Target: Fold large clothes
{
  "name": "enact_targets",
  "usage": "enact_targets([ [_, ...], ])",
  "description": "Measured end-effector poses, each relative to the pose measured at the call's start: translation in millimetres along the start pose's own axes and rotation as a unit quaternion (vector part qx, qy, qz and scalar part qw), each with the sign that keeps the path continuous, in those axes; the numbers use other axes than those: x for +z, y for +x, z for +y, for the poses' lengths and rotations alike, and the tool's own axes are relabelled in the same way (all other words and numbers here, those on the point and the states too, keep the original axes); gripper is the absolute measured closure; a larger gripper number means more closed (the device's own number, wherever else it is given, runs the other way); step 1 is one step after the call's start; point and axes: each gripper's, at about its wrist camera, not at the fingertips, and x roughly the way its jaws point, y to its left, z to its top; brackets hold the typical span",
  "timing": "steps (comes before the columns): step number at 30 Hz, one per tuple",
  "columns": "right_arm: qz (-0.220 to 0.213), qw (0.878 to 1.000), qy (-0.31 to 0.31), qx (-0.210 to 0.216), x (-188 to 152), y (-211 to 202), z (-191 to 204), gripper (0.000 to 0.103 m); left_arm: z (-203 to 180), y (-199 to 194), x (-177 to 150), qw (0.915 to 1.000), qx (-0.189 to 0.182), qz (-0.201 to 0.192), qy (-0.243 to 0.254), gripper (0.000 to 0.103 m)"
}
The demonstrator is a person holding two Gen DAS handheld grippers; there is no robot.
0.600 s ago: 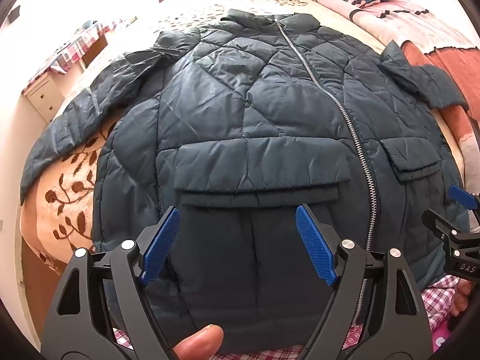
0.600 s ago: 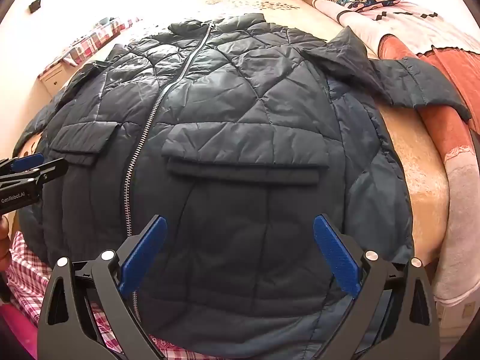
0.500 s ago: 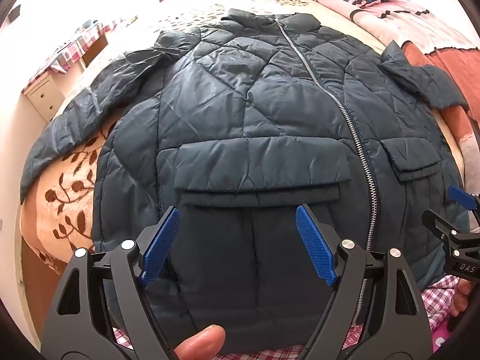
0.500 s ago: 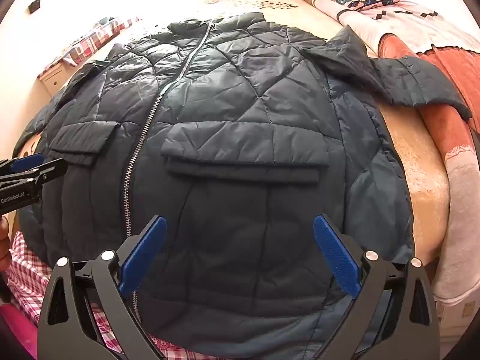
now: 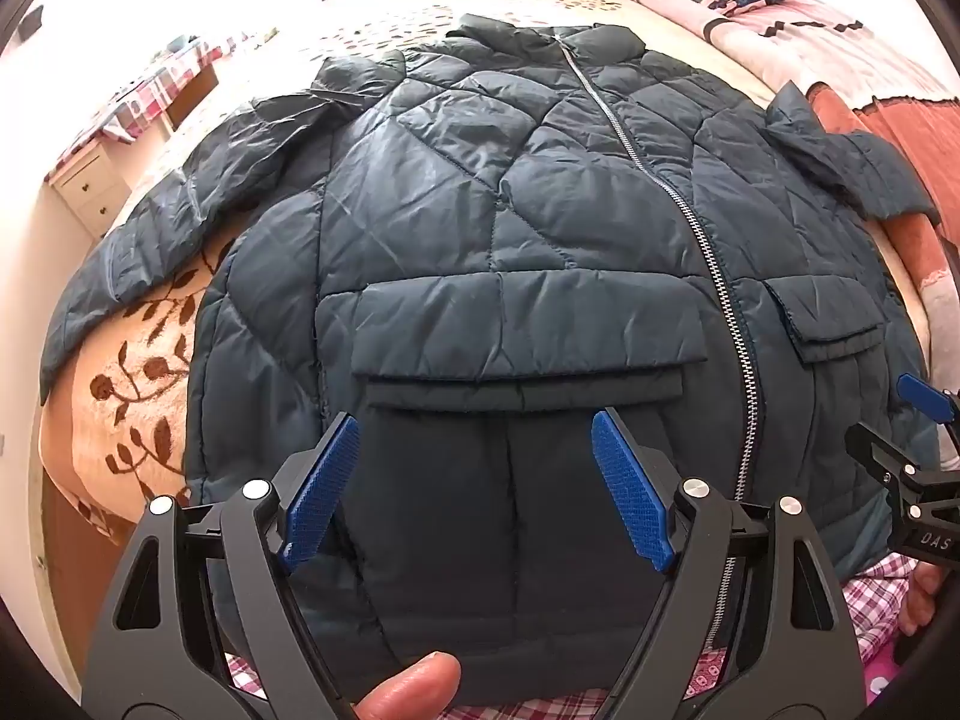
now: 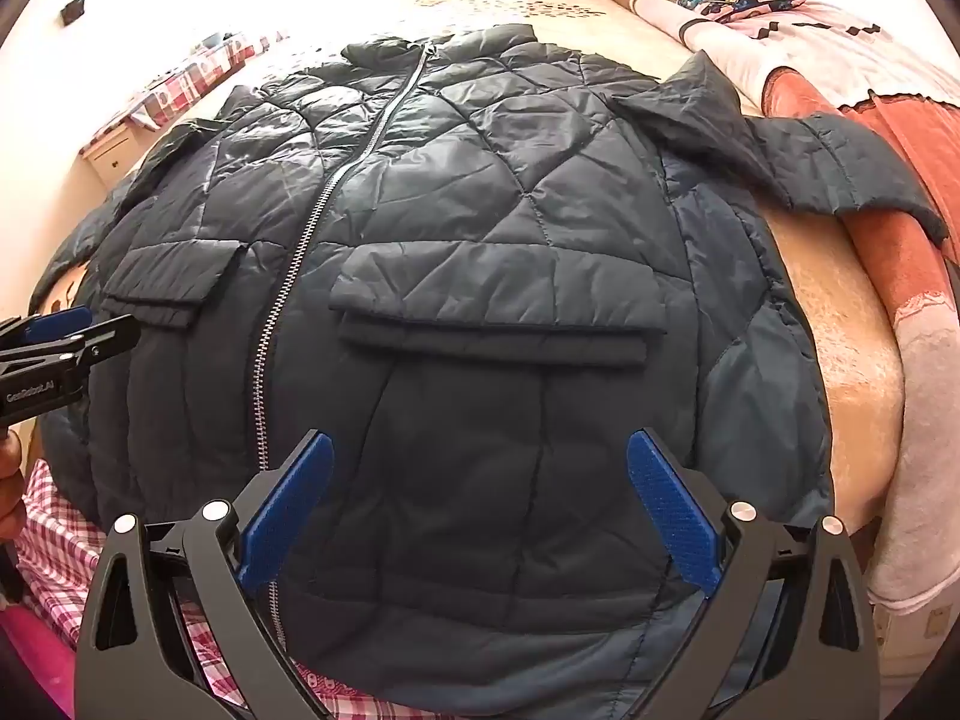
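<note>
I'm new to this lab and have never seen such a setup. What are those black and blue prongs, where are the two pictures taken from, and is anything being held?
There is no robot here. A person holds a two-finger tool in each hand, with a camera looking along its fingers. One picture comes from the left gripper, the other from the right gripper. The blue parts are its grip pads. A dark quilted jacket lies zipped and spread flat on the bed, sleeves out to the sides. Both grippers hover open above its lower part, holding nothing.
</note>
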Motion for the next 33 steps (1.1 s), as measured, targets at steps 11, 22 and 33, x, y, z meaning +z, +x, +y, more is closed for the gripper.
enact_targets([
  [11,0.001,1.0,0.001,0.001,0,0,0,0.008,0,0,0,1.0,0.0,0.001,0.0,0.023],
  [22,0.0,1.0,0.0,0.006,0,1,3,0.008,0,0,0,1.0,0.0,0.002,0.0,0.023],
  [33,0.0,1.0,0.002,0.008,0,0,1,0.008,5,5,-10,1.0,-0.001,0.005,-0.001,0.023],
])
